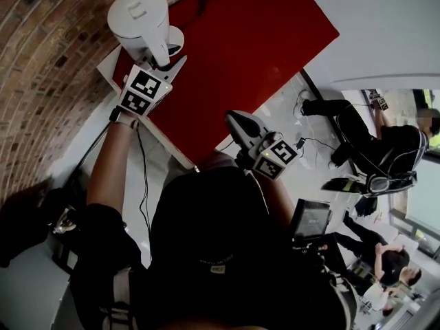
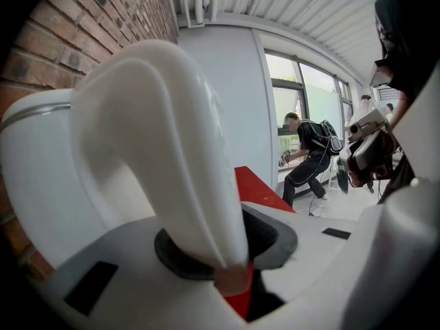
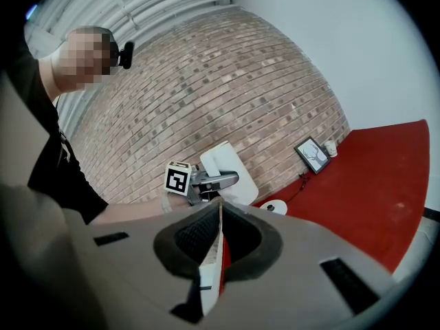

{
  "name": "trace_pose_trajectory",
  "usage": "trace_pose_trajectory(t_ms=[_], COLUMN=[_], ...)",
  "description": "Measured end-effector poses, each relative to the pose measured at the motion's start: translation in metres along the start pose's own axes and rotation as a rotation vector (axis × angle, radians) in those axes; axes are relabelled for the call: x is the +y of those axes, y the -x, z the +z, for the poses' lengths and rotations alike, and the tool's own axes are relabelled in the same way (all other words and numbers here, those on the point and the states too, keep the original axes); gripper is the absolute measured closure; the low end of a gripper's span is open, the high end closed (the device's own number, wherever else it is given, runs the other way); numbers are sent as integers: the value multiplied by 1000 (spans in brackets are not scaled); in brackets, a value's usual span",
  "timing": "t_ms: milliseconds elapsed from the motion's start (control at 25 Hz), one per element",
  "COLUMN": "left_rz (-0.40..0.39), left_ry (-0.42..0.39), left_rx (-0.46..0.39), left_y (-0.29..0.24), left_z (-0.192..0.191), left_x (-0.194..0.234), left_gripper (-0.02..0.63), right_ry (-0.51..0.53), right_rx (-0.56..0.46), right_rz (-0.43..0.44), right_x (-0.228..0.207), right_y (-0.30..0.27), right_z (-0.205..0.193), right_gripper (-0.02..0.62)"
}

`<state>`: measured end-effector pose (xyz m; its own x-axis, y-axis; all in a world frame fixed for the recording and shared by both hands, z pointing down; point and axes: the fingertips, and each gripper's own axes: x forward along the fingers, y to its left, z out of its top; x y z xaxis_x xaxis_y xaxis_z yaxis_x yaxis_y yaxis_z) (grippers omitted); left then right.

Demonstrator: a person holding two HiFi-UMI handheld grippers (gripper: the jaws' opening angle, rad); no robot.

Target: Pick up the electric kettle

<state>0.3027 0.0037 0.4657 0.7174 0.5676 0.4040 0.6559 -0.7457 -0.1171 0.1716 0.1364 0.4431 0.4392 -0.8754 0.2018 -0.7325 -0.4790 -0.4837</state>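
The electric kettle (image 1: 139, 18) partly hides its base (image 1: 177, 38).

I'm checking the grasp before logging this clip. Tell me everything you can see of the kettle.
The kettle is white, plastic-looking: tall rounded body, flat lid with a small tab, thick arched handle. A thin metallic band rings the body near the top. The left gripper is shut on the handle. The kettle is off its round base, just beside it, at the corner of the red table by the brick wall.
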Motion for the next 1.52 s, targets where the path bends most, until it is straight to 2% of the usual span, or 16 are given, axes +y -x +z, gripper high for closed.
trace_pose_trajectory(t_ms=[160, 480, 640, 1040, 1240, 1520], left_rz=[24, 106, 159, 348, 465, 578], left_ry=[9, 31, 18, 92, 143, 222], left_rx=[-7, -1, 31, 39, 76, 72], left_y=[26, 80, 104, 180, 224, 272], left_z=[5, -1, -7, -13, -29, -42], left_x=[-4, -4, -3, -8, -15, -31], left_gripper=[517, 517, 517, 517, 517, 517], right_ry=[7, -18, -6, 101, 121, 133], right_rx=[11, 52, 72, 151, 198, 256], right_rz=[32, 169, 237, 435, 555, 674], right_x=[6, 32, 43, 57, 85, 127], right_y=[-4, -34, -48, -91, -119, -139], right_z=[0, 9, 14, 6, 1, -12], right_gripper=[589, 589, 589, 589, 589, 589])
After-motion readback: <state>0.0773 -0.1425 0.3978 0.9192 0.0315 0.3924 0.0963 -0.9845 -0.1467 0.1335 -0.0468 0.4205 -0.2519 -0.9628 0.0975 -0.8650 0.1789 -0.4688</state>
